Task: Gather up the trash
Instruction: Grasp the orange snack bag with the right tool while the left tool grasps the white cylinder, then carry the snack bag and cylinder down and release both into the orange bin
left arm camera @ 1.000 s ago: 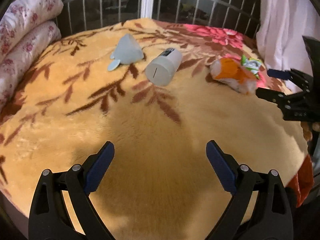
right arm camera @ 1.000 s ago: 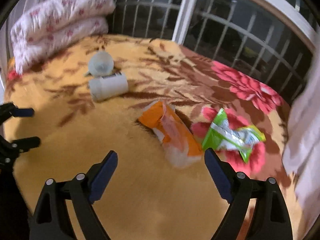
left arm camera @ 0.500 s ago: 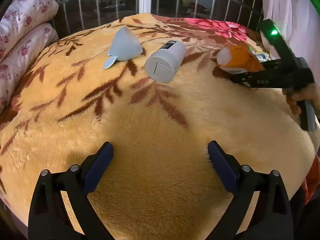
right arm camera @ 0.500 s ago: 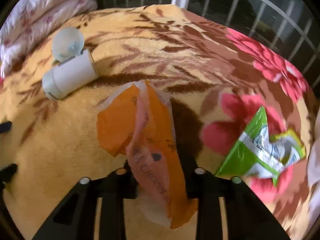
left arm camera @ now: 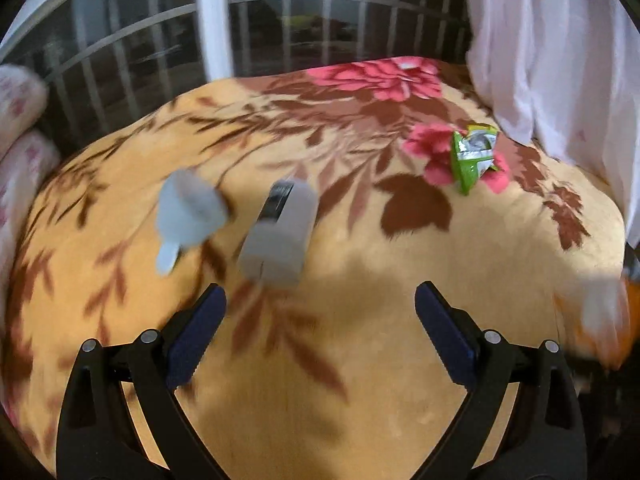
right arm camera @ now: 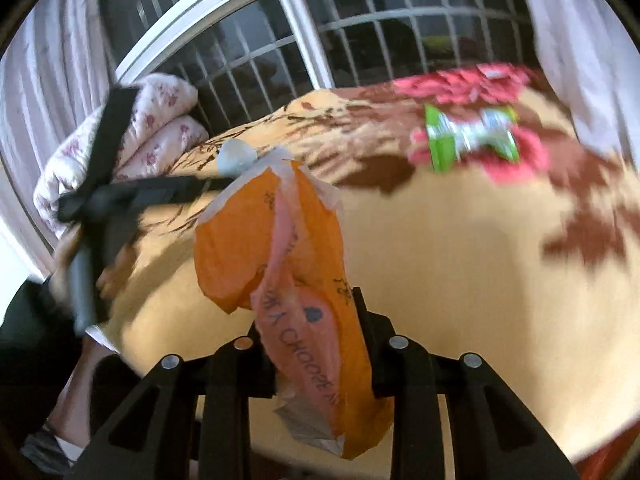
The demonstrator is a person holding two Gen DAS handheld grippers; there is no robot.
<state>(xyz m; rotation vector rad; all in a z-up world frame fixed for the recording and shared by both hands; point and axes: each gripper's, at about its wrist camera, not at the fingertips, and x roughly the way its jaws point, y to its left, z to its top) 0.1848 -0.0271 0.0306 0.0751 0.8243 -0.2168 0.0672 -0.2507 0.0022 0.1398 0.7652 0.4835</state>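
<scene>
My right gripper (right arm camera: 316,344) is shut on an orange snack wrapper (right arm camera: 288,240), which hangs lifted off the blanket; a blurred bit of that wrapper (left arm camera: 608,320) shows at the right edge of the left wrist view. My left gripper (left arm camera: 320,320) is open above the yellow blanket (left arm camera: 360,360), with nothing between its fingers. Just beyond it lie a white cylindrical bottle (left arm camera: 280,232) on its side and a pale blue funnel-shaped cup (left arm camera: 188,216). A crumpled green wrapper (left arm camera: 472,152) rests on a pink flower farther right, the same green wrapper (right arm camera: 468,136) being in the right wrist view.
A floral folded quilt (right arm camera: 152,128) lies at the bed's left end. A barred window (left arm camera: 280,20) runs behind the bed, and a white curtain (left arm camera: 560,60) hangs at the right. The left gripper's body (right arm camera: 120,196) and a hand show at the left of the right wrist view.
My right gripper closed on the orange wrapper and lifted it off the blanket, rolling as it went. My left gripper moved up toward the white bottle and blue cup.
</scene>
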